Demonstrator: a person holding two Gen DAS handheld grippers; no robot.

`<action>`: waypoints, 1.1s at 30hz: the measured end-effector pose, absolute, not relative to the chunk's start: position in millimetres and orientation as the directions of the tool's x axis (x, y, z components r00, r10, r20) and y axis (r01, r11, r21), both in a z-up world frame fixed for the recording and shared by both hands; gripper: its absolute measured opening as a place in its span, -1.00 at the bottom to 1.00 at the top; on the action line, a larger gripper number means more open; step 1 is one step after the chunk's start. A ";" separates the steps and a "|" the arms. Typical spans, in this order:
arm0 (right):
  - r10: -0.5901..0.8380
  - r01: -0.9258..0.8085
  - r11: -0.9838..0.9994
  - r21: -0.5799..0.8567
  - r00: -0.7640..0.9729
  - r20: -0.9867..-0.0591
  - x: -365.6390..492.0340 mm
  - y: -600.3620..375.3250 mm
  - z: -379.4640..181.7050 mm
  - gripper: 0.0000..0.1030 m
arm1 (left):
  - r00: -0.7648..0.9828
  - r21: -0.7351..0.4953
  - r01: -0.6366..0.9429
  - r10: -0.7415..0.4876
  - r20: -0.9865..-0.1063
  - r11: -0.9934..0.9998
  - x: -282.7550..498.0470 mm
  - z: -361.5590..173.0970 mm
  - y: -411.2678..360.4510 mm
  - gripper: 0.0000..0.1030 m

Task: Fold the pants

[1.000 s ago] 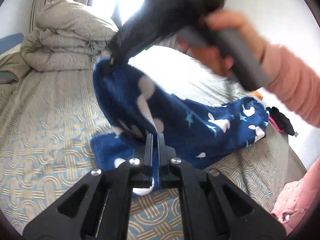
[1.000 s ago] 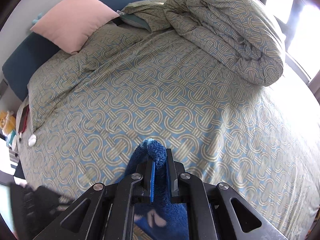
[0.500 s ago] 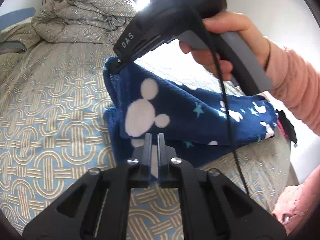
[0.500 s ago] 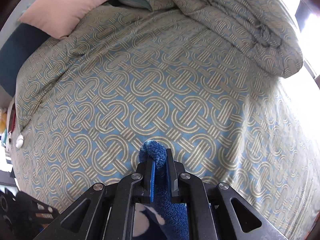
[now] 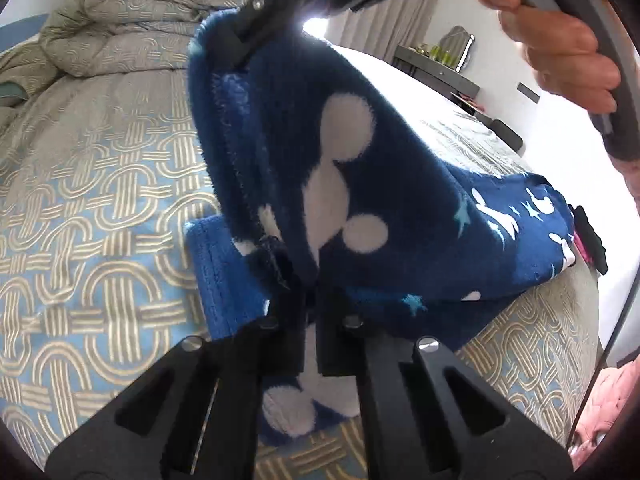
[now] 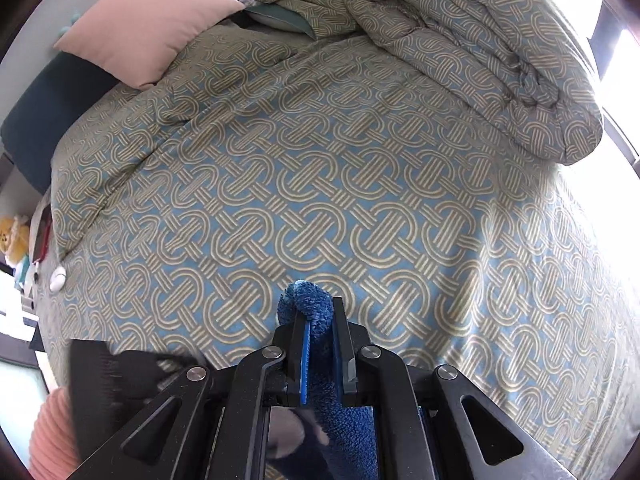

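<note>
Dark blue fleece pants [image 5: 380, 184] with white mouse-head shapes hang folded over a lower layer lying on the bed [image 5: 100, 200]. My left gripper [image 5: 310, 300] grips the near edge of the cloth, its jaws closing tight on it. At the top of the left wrist view, my right gripper [image 5: 236, 52] pinches the other corner, with a hand [image 5: 560, 52] on its handle. In the right wrist view, the right gripper [image 6: 318, 316] is shut on a bunched edge of the pants [image 6: 308, 296] just above the bed cover.
A rolled duvet [image 6: 460, 48] and a pink pillow [image 6: 152, 28] lie at the head of the bed. A black object [image 5: 592, 240] sits at the bed's right edge, and pink fabric [image 5: 616, 400] lies below it. A dresser [image 5: 440, 68] stands by the far wall.
Both grippers have sunk toward the bed with the pants. The held upper fold has swung closer to the left camera and over the lower layer.
</note>
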State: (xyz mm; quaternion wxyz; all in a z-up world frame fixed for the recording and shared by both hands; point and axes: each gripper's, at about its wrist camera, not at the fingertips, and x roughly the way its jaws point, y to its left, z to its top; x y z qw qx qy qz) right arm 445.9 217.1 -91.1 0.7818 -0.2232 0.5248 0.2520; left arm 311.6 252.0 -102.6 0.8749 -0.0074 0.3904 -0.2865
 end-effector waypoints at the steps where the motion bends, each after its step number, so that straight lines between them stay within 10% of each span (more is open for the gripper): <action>1: 0.158 -0.628 0.774 -0.084 0.321 -0.934 446.3 216.7 -91.2 -0.85 | 0.542 -0.227 0.505 -0.511 -0.667 0.833 302.5 -97.1 253.6 -0.92; 7: 0.174 -0.635 0.770 -0.068 0.312 -0.934 452.7 221.6 -97.6 -0.85 | 0.604 -0.228 0.534 -0.556 -0.571 0.814 257.7 -47.0 283.2 -0.92; 16: 0.050 -0.626 0.776 -0.080 0.187 -0.981 465.2 245.0 -189.8 -0.70 | 0.525 -0.218 0.453 -0.456 -0.719 0.865 257.4 -92.4 286.3 -0.91; 22: 0.094 -0.650 0.751 -0.114 0.277 -0.956 456.0 224.1 -145.8 0.23 | 0.510 -0.233 0.420 -0.440 -0.739 0.877 252.9 -107.9 294.3 -0.89; 33: -0.042 -0.498 0.836 -0.229 0.358 -0.933 401.7 23.3 -89.9 0.27 | 0.564 -0.247 0.321 -0.394 -0.725 0.914 240.0 -94.5 314.6 -0.87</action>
